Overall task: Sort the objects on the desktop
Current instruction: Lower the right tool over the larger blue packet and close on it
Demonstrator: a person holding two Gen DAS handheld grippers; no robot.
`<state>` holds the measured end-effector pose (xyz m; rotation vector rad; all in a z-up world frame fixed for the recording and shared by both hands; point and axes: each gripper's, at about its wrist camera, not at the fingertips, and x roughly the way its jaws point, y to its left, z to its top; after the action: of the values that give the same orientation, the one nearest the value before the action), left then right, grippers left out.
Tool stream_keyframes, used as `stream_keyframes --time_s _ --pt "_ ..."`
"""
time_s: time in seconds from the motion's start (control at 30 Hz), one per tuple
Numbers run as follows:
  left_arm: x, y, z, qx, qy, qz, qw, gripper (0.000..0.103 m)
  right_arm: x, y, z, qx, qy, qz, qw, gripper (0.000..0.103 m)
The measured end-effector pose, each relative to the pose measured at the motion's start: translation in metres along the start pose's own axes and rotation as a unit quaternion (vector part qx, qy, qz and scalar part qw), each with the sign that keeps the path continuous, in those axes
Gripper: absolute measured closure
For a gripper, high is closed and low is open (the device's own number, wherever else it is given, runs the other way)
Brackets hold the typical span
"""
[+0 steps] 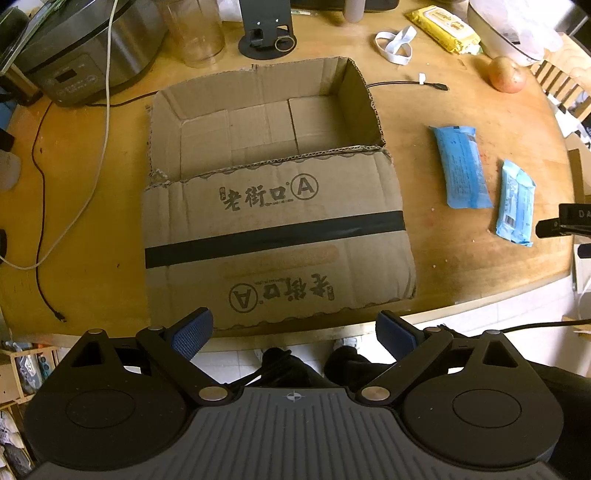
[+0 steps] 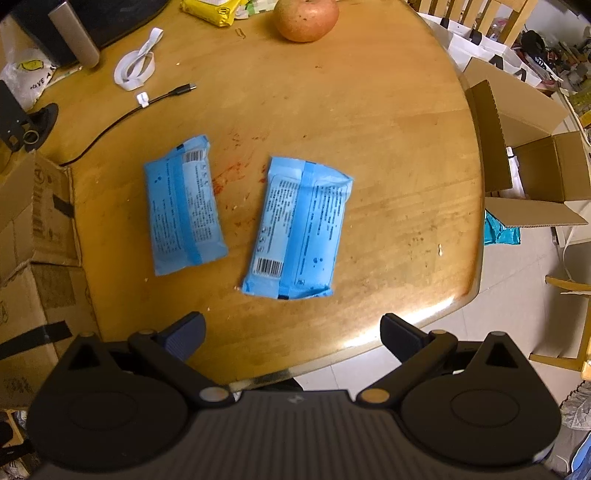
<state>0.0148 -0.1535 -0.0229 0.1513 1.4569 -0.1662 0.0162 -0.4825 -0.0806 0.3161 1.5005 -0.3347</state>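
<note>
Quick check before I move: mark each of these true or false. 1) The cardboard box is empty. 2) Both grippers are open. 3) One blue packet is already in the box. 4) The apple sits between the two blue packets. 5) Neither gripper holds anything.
1) True: the cardboard box shows only its bare floor.
2) True: the left gripper and right gripper both have their fingers spread wide.
3) False: both the left blue packet and the right blue packet lie on the wooden table, outside the box.
4) False: the apple sits at the table's far side, well beyond the packets.
5) True: nothing is between either pair of fingers.
</note>
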Motion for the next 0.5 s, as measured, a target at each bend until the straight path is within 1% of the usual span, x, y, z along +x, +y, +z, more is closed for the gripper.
stream_keyframes --time_s 0.27,0.5 --pt "0.001 0.001 0.002 0.002 0.004 0.001 1.0 0.006 0.008 -0.005 0.011 0.041 -0.007 0.003 0.999 0.0" --pt "0.002 0.002 0.002 0.002 0.008 0.002 1.0 0.006 0.016 -0.008 0.02 0.062 -0.008 0.001 0.998 0.0"
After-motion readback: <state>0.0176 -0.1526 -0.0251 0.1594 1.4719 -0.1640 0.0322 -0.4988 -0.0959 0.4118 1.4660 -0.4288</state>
